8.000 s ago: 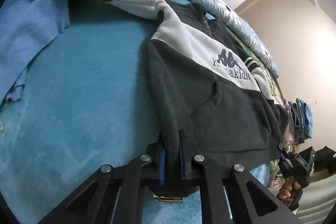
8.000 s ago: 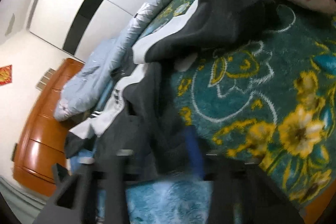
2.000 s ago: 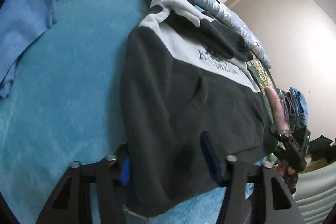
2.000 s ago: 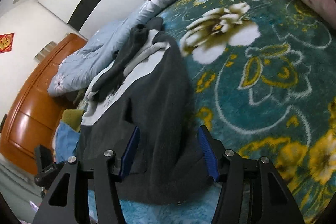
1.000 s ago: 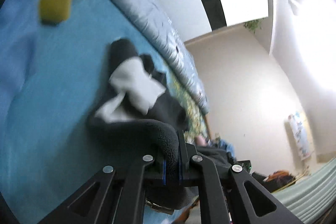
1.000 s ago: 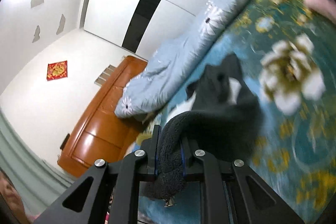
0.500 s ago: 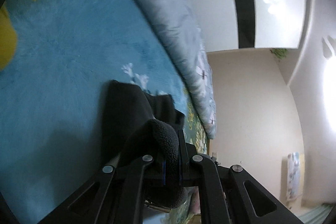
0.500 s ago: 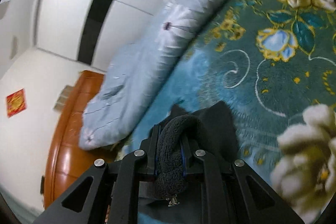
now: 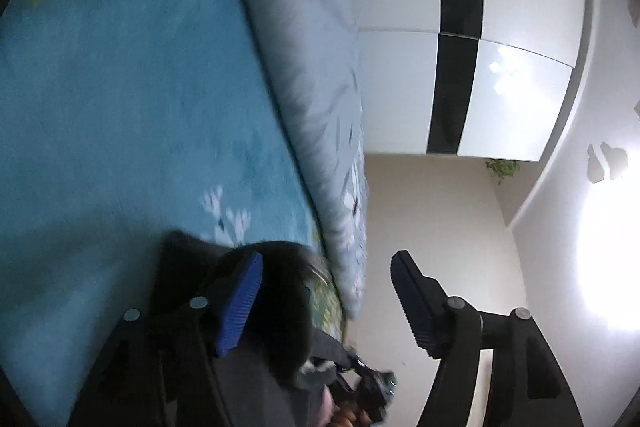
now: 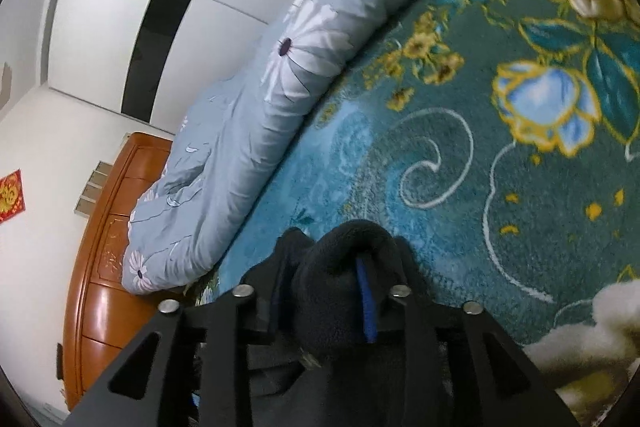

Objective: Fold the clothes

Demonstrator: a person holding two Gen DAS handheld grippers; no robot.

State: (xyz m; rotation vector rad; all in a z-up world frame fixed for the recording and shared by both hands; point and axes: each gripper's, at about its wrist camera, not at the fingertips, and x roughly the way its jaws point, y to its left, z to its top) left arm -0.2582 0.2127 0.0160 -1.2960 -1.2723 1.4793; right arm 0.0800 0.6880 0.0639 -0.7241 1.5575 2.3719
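Compared with half a second earlier, the left gripper (image 9: pixel 326 301) has changed state: its blue-padded fingers (image 9: pixel 240 303), then pinched on a roll of fleece, are now spread wide with nothing between them. The black fleece sweater (image 9: pixel 280 307) sits bunched just beside the left-hand pad, at about 7 o'clock in the left wrist view, lying on the teal blanket (image 9: pixel 120 99). The view is motion-blurred.

The right gripper (image 10: pixel 344 291) is unchanged: its fingers remain pressed together on a thick roll of the same sweater (image 10: pixel 336 299), which bulges over the fingertips at about 6 o'clock. One blue pad (image 10: pixel 366 307) shows against the fabric. The rest of the sweater lies below the gripper on the flowered blanket (image 10: pixel 500 147).

A rolled light-blue quilt (image 10: pixel 280 95) lies along the far edge of the blanket, toward 10 o'clock in the right wrist view. Behind it are a wooden headboard (image 10: pixel 96 267) and a white-and-black wardrobe (image 9: pixel 460 47).

No containers are visible in either view.
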